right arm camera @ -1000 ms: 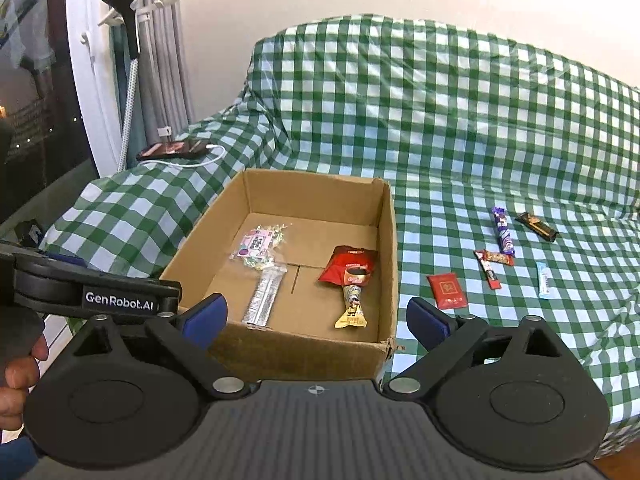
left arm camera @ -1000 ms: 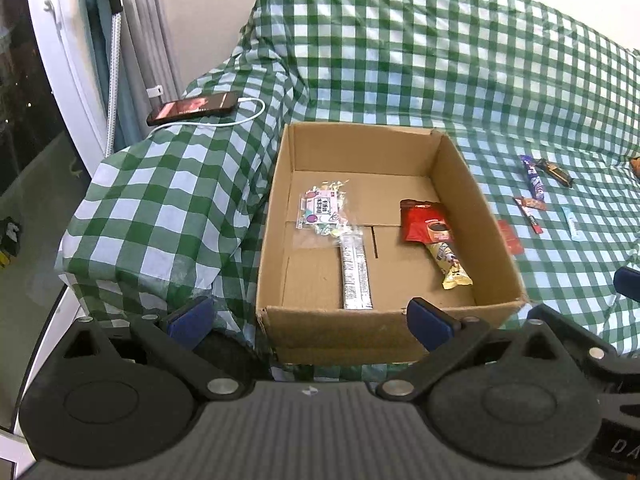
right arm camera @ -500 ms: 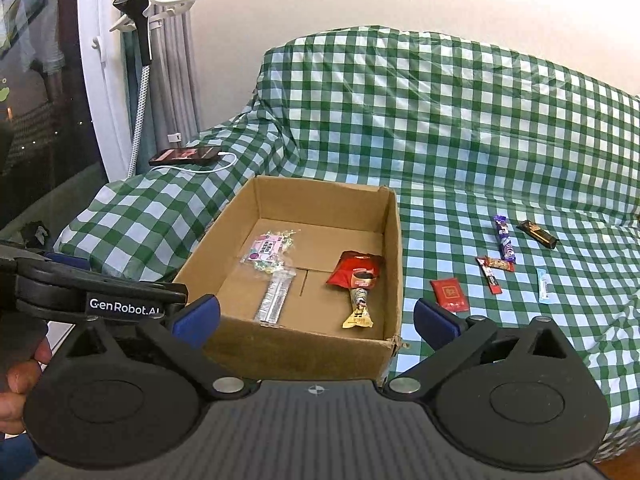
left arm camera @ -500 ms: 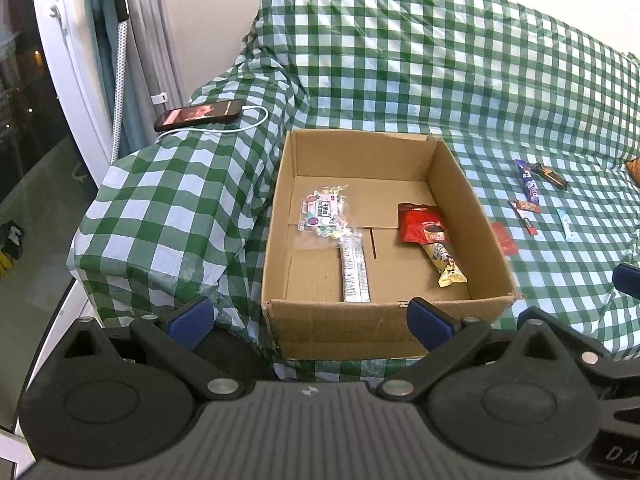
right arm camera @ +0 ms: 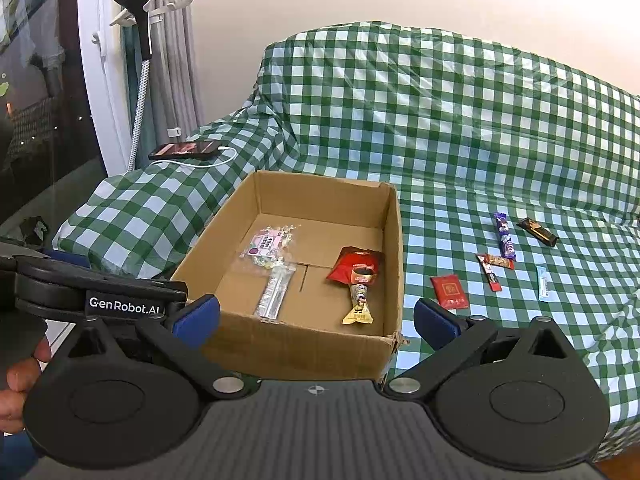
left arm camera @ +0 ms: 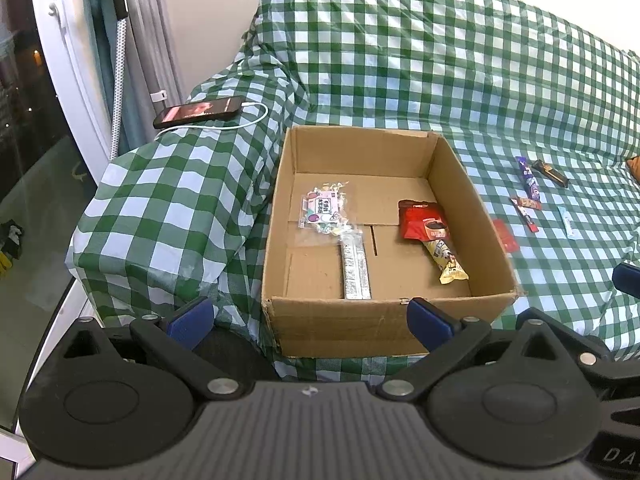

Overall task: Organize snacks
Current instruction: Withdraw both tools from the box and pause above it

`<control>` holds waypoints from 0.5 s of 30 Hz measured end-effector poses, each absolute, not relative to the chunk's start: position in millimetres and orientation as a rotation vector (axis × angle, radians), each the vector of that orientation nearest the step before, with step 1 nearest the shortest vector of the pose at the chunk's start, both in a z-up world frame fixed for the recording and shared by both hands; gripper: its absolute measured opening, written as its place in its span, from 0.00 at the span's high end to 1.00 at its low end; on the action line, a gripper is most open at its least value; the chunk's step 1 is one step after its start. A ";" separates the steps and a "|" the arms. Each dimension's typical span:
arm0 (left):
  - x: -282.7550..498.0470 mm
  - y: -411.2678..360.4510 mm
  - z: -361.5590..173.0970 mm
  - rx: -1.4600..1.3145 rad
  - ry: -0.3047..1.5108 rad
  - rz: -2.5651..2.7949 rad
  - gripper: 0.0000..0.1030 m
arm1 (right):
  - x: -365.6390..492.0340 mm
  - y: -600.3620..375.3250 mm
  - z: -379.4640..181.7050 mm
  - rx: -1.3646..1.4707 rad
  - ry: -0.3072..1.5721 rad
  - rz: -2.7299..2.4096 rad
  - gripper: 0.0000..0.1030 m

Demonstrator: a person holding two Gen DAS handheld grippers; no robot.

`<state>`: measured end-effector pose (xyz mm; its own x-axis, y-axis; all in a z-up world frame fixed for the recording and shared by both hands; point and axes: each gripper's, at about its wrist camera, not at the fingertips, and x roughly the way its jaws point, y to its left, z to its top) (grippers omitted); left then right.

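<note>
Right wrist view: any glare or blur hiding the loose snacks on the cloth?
Right wrist view: sharp, evenly lit, red packet and purple bar readable; sheen only on the checked cover. Left wrist view: fisheye bends edges, box hides part of that packet.

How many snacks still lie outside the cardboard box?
6, all on the checked cover right of the cardboard box: red packet, red stick, brown bar, purple bar, black bar, pale-blue stick.
</note>
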<state>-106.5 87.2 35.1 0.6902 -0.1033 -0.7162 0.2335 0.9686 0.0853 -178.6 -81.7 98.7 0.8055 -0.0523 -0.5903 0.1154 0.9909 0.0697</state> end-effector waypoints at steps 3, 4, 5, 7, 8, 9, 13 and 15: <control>-105.2 87.1 34.3 0.178 0.790 -0.189 0.00 | -178.6 -82.0 98.3 0.105 0.629 -0.089 0.00; -105.3 87.0 34.3 0.178 0.791 -0.189 0.00 | -178.3 -82.0 98.4 0.104 0.629 -0.089 0.00; -105.1 86.5 33.9 0.179 0.794 -0.188 0.00 | -178.2 -82.0 98.4 0.105 0.628 -0.089 0.00; -104.3 86.6 32.9 0.181 0.797 -0.187 0.00 | -177.6 -81.8 98.3 0.107 0.628 -0.090 0.00; -104.0 86.3 32.5 0.181 0.797 -0.186 0.00 | -177.3 -81.8 98.2 0.107 0.628 -0.090 0.00; -103.8 85.8 32.1 0.183 0.799 -0.186 0.00 | -177.3 -81.9 98.1 0.108 0.629 -0.091 0.00; -102.3 83.5 31.4 0.194 0.802 -0.185 0.00 | -177.0 -83.6 98.1 0.111 0.629 -0.090 0.00; -100.9 81.3 32.4 0.198 0.800 -0.189 0.00 | -178.6 -84.5 96.6 0.119 0.630 -0.093 0.00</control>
<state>-100.9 81.2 32.4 0.6821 -0.0924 -0.7254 0.2417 0.9647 0.1044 -178.6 -84.5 96.6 0.8044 -0.0501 -0.5919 0.1227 0.9890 0.0829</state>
